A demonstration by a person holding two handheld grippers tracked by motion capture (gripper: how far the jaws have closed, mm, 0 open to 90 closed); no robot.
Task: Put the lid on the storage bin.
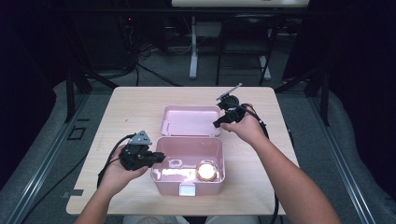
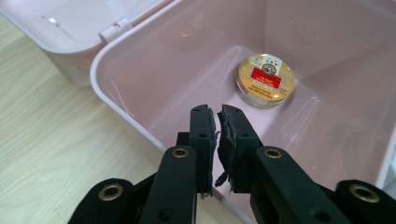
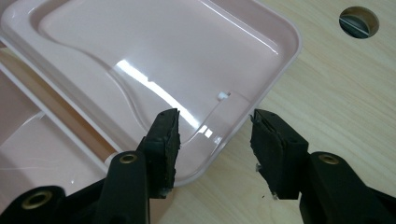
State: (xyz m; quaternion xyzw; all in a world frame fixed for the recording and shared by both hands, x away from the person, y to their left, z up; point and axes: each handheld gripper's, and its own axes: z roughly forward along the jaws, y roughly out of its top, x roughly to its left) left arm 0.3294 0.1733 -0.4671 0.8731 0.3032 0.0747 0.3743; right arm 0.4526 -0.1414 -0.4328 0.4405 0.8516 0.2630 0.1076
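An open pink plastic box stands on the wooden table, its lid laid back flat behind it. Inside, at the right, lies a round gold tin with a red label. My left gripper is at the box's left wall; its jaws stand almost together across the rim, pinching it. My right gripper is at the lid's right near corner. It is open, one jaw over the lid, the other over bare table, pressing on nothing.
The light wooden table has bare room left and right of the box. A round cable hole lies in the tabletop beyond the lid. The box's white latch faces the person. Dark floor and stand legs lie behind the table.
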